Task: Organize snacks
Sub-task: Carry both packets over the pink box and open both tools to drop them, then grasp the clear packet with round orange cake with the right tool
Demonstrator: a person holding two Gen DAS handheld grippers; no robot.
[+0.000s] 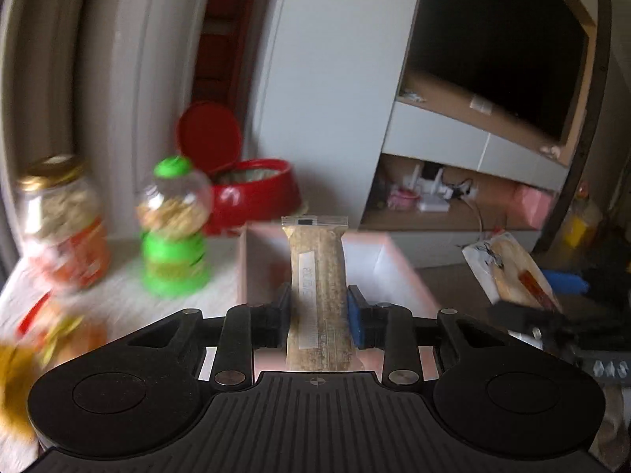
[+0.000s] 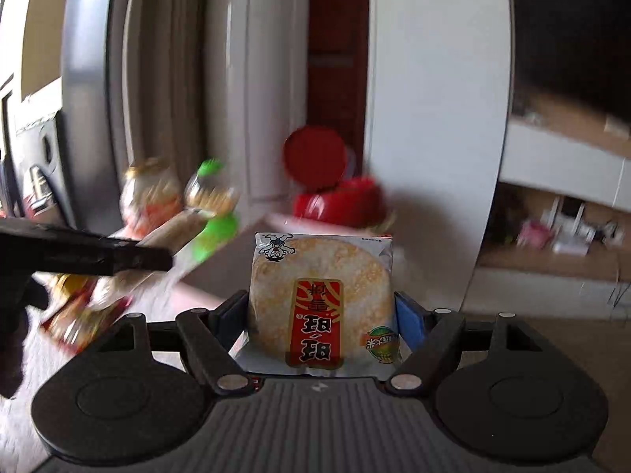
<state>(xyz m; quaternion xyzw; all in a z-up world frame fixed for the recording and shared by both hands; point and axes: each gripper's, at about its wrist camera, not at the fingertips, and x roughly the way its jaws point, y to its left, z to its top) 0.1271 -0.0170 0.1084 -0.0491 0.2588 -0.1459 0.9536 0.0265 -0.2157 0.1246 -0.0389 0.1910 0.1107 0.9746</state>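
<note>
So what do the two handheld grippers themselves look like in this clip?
Both look alike: the left gripper and right gripper are matte black plastic, each with a ribbed central plate, two round discs at the sides and linkage arms joined by silver pins. The fingers are black, with a blue pad on the right-hand finger. No cables, sleeves or hands show.
</note>
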